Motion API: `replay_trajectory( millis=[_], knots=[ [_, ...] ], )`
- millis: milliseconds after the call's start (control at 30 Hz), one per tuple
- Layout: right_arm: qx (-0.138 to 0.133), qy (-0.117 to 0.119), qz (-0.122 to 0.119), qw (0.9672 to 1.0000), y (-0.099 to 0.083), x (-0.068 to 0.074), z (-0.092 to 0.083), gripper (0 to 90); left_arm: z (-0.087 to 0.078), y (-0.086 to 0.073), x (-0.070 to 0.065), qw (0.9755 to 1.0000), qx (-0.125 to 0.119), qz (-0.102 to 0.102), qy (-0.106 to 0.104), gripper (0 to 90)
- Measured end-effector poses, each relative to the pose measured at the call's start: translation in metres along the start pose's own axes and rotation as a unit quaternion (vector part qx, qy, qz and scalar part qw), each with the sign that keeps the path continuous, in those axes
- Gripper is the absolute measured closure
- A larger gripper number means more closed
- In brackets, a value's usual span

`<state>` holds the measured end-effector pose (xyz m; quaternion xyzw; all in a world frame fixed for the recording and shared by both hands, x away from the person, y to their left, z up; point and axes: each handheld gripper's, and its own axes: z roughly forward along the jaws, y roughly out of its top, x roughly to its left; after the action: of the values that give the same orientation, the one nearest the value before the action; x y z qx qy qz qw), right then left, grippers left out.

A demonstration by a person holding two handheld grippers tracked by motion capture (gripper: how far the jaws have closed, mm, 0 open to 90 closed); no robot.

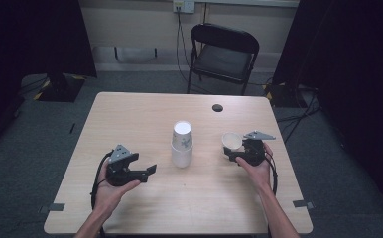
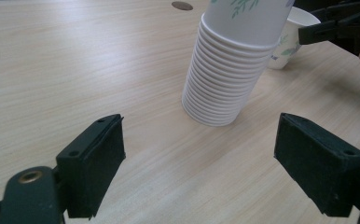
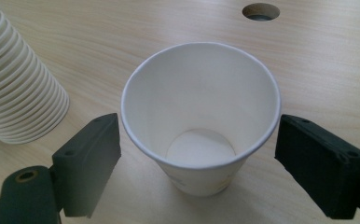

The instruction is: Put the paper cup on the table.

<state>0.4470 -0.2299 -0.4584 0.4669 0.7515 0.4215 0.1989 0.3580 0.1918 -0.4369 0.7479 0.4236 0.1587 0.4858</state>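
Left tongs (image 1: pixel 152 170): gripped in the left hand (image 1: pixel 111 191), low over the bench, jaws set wide apart with nothing between them, pointing toward the right. Right tongs (image 1: pixel 227 152): gripped in the right hand (image 1: pixel 258 166), jaws wide apart, pads pressing on nothing, pointing left. Both forearms entered from the near edge, angled inward.

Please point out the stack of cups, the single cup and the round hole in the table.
stack of cups (image 1: pixel 182 144), high view, side wall.
single cup (image 3: pixel 201 98), right gripper view, inner wall.
round hole (image 1: pixel 218 107), high view, its middle.
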Motion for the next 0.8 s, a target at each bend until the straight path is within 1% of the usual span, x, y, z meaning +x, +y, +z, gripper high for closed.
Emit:
replay_trajectory(
  millis=[67, 167, 200, 233, 267, 333, 400, 467, 500, 533, 600, 667, 733, 800],
  knots=[
    [0.004, 0.0, -0.003, 1.0, 0.0, 0.001, -0.003, 13.7, -0.001, 0.0, 0.0, 1.0, -0.002, 0.003, 0.0, 15.8],
    [-0.002, 0.005, -0.009, 1.0, 0.0, 0.002, -0.011, 13.7, -0.002, 0.001, 0.0, 1.0, -0.002, 0.005, 0.001, 15.8],
    [-0.001, 0.001, -0.006, 1.0, -0.001, 0.001, -0.013, 13.7, -0.002, 0.001, 0.0, 1.0, -0.001, 0.004, 0.003, 15.8],
    [-0.002, 0.006, 0.0, 1.0, -0.001, 0.0, -0.016, 13.7, -0.001, 0.001, -0.001, 1.0, 0.0, 0.004, 0.002, 15.9],
    [-0.002, 0.009, 0.003, 1.0, -0.002, -0.001, -0.018, 13.7, -0.002, 0.002, -0.002, 0.9999, 0.001, 0.01, 0.0, 15.8],
    [-0.004, 0.003, 0.005, 1.0, -0.004, -0.003, -0.024, 13.7, -0.002, 0.002, -0.004, 1.0, -0.002, 0.008, 0.0, 15.7],
    [-0.004, 0.004, 0.007, 1.0, -0.006, -0.005, -0.029, 13.7, -0.001, 0.003, -0.004, 0.9999, 0.002, 0.014, -0.001, 15.8],
    [-0.005, -0.001, 0.008, 1.0, -0.008, -0.005, -0.035, 13.7, 0.0, 0.004, -0.004, 0.9999, 0.007, 0.01, 0.003, 15.9],
    [-0.006, -0.001, 0.011, 0.9999, -0.008, -0.005, -0.038, 13.7, 0.0, 0.004, -0.004, 0.9999, 0.008, 0.011, 0.006, 16.0],
    [-0.01, 0.0, 0.011, 0.9999, -0.009, -0.005, -0.041, 13.7, 0.0, 0.003, -0.004, 0.9999, 0.005, 0.007, 0.008, 16.0],
    [-0.014, -0.003, 0.018, 0.9997, -0.012, -0.003, -0.048, 13.8, 0.0, 0.002, -0.002, 0.9999, 0.007, 0.005, 0.006, 16.2],
    [-0.01, -0.002, 0.012, 0.9999, -0.016, 0.0, -0.054, 13.8, -0.001, 0.001, -0.002, 0.9999, 0.008, 0.006, 0.007, 16.3],
    [-0.017, -0.002, 0.011, 0.9998, -0.019, 0.002, -0.062, 13.8, -0.004, -0.001, 0.001, 0.9997, 0.015, 0.007, 0.017, 16.4],
    [-0.022, -0.001, 0.013, 0.9997, -0.022, 0.004, -0.068, 13.8, -0.005, -0.002, 0.001, 0.9997, 0.015, 0.007, 0.02, 16.3]
  ],
)
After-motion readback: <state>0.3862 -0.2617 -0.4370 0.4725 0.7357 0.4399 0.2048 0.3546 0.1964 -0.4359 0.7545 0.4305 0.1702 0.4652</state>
